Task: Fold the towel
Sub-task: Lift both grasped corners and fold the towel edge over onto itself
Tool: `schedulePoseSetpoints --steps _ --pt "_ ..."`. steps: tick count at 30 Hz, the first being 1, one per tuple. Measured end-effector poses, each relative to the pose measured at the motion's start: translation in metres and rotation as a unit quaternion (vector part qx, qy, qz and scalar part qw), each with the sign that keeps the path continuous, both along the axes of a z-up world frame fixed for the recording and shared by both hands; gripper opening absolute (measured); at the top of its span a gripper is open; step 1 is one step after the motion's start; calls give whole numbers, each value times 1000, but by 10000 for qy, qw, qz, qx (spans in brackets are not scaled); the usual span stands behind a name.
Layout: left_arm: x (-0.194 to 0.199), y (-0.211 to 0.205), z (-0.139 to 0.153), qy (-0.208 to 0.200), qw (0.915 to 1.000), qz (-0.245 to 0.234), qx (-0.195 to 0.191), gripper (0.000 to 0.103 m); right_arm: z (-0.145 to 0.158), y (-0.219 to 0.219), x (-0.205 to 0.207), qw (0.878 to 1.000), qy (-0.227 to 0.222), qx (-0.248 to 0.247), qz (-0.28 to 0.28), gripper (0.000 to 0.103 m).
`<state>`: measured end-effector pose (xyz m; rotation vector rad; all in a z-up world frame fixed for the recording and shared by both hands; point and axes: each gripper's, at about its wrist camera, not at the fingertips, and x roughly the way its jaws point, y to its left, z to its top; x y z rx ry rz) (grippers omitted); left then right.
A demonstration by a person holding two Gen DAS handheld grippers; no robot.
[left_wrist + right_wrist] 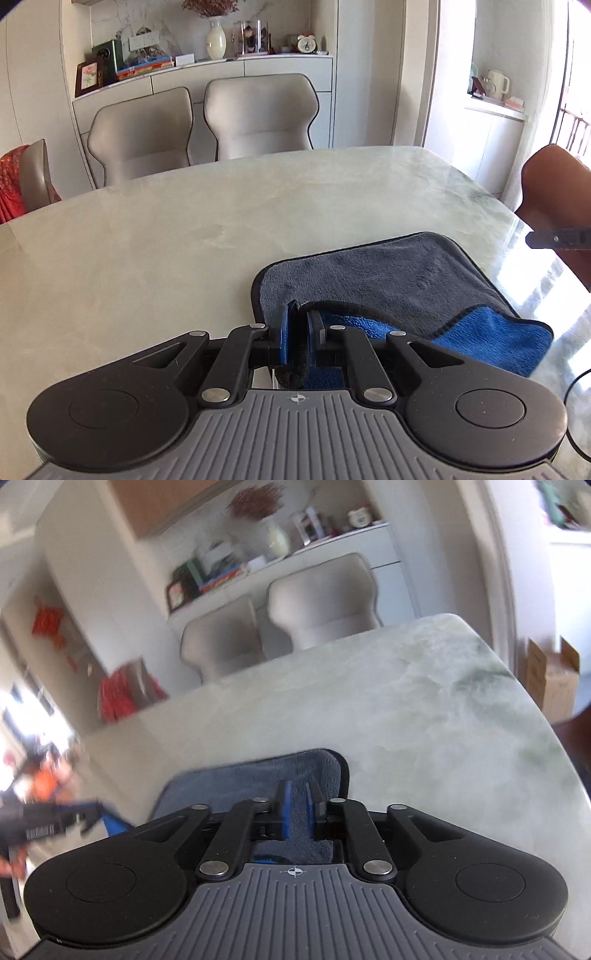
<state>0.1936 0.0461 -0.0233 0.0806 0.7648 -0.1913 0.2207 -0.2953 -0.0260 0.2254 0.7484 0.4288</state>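
In the left wrist view, the left tongs [300,325] are seen clenched on a dark-hemmed edge of the towel [388,273], which is pinched between the blue pads. From there the towel is spread toward two o'clock on the pale marble desk [166,236], grey side up, with its blue underside shown at a turned-back corner at three o'clock. In the blurred right wrist view, the right tongs [299,805] are held parted over the towel's grey pile, which lies between the pads; it appears not to be pressed. Two beige chairs [203,122] are set at the far desk edge, at twelve o'clock.
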Motion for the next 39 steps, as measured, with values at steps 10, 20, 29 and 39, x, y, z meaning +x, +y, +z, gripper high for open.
schedulePoseSetpoints --steps 10,20,29,39 --pt "10 1 -32 500 9986 -178 68 9 -39 42 -5 9887 260 -961 1123 31" --pt "10 3 -37 590 9981 -173 36 10 -46 58 -6 9809 73 -1466 1277 36" --pt "12 4 -39 642 9979 -122 36 10 -39 64 -18 9760 -125 -1405 1660 11" --pt "35 5 -22 341 9994 32 75 10 -6 41 16 9860 -640 -1244 912 11"
